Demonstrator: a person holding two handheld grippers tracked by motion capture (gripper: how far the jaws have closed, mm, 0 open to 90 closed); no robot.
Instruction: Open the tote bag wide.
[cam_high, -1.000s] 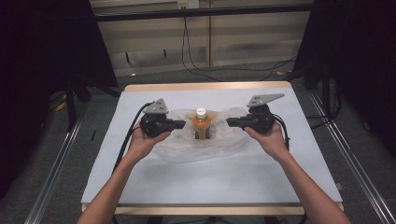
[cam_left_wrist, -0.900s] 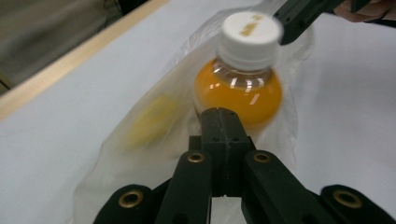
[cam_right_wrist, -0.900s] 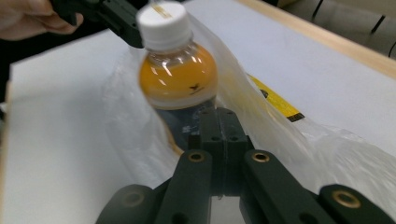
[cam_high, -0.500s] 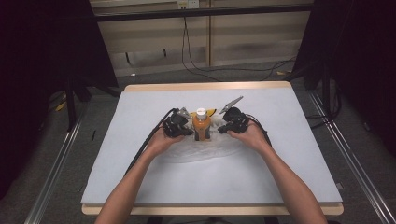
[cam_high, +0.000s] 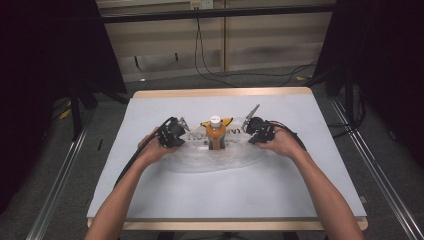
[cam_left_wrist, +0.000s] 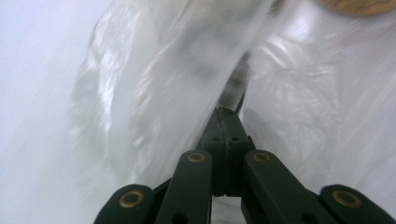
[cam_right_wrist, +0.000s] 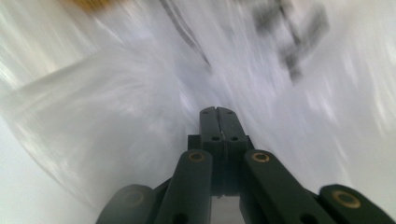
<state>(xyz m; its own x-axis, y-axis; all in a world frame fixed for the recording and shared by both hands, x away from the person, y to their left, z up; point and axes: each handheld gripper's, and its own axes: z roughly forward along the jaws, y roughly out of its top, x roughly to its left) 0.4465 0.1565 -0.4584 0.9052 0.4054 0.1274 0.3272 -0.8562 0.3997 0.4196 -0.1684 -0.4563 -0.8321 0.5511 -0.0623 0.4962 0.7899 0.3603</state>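
An orange bottle (cam_high: 215, 137) with a white cap stands upright inside a clear plastic bag (cam_high: 215, 161) at the middle of the table. My left gripper (cam_high: 173, 134) is left of the bottle, shut on the bag's film. My right gripper (cam_high: 256, 129) is right of the bottle, also shut on the bag. In the left gripper view the jaws of my left gripper (cam_left_wrist: 227, 112) are pressed together with crinkled bag film (cam_left_wrist: 154, 84) caught at the tips. The right gripper view is blurred; the jaws of my right gripper (cam_right_wrist: 217, 110) are closed against the film (cam_right_wrist: 93, 116).
A yellow packet (cam_high: 224, 121) lies behind the bottle in the bag. The white table cover (cam_high: 300, 190) has a wooden edge around it. Cables trail from both grippers along the person's forearms. Dark frames and rails stand beside the table.
From one second ago both grippers swung in close to the bottle, and have since drawn apart a little, pulling the bag's film with them. The bottle has stayed upright.
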